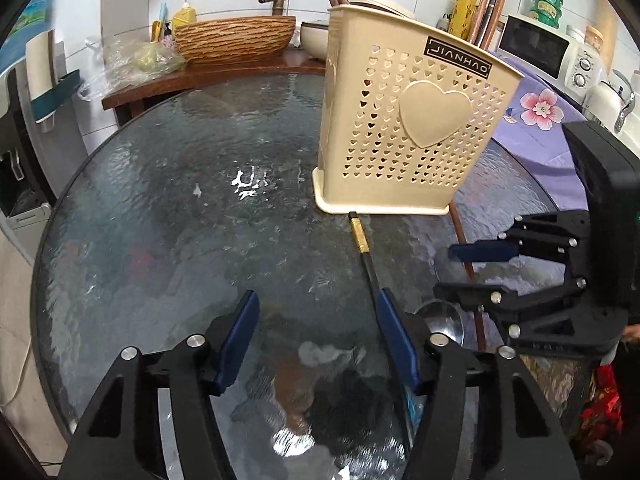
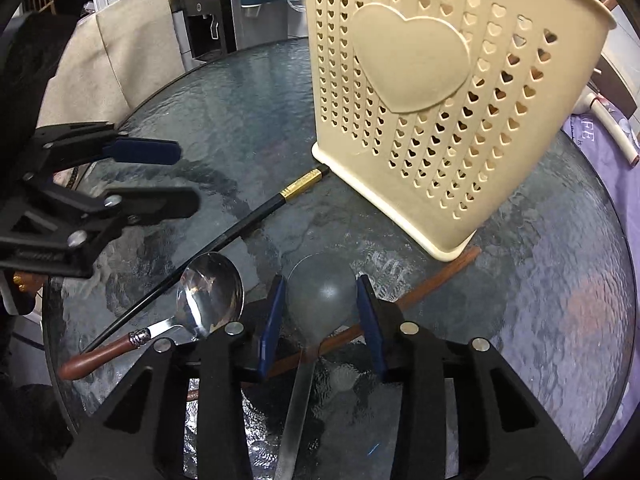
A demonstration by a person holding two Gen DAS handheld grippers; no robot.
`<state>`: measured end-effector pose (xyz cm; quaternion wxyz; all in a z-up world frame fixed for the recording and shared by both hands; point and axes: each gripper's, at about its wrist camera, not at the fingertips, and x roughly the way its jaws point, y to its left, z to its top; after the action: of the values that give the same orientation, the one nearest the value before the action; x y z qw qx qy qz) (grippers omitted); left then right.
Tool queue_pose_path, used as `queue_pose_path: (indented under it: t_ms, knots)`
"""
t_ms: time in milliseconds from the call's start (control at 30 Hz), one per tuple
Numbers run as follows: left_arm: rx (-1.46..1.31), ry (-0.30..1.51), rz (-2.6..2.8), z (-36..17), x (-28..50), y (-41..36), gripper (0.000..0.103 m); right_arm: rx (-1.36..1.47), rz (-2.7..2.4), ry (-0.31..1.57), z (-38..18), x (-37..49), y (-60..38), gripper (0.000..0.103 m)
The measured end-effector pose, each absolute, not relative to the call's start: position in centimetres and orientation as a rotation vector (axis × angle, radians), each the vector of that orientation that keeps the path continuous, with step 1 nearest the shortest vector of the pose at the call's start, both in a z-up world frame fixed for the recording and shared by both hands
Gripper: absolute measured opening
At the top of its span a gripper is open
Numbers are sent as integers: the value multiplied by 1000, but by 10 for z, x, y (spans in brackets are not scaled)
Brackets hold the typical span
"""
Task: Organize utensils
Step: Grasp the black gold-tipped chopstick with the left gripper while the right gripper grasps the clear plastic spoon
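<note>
A cream utensil holder (image 1: 404,120) with heart holes stands on the round glass table (image 1: 168,216); it also shows in the right wrist view (image 2: 440,92). A black chopstick with a gold band (image 2: 240,232) lies with its end against the holder's base. A wooden-handled steel spoon (image 2: 208,300), a matte grey spoon (image 2: 322,292) and a brown chopstick (image 2: 432,284) lie near it. My right gripper (image 2: 322,312) is open, its fingers either side of the grey spoon's bowl. My left gripper (image 1: 316,332) is open and empty, the black chopstick (image 1: 366,256) by its right finger.
A wooden basin (image 1: 236,38), soap bottle and bags sit on a counter behind the table. A microwave (image 1: 548,48) and a purple flowered cloth (image 1: 536,120) are at the right. A water dispenser (image 2: 208,12) and a covered chair (image 2: 116,56) stand beyond the table.
</note>
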<state>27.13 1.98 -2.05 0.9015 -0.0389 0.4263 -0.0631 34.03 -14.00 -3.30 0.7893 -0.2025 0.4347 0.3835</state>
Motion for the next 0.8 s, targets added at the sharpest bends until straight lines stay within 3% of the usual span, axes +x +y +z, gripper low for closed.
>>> queue_pose_path:
  t_ms: [533, 800]
  knots:
    - [-75, 948, -201, -31, 317, -5, 47, -236, 778, 898, -13, 332, -180, 37]
    - [-50, 956, -186, -35, 326, -14, 29, -144, 738, 904, -9, 335, -201, 37]
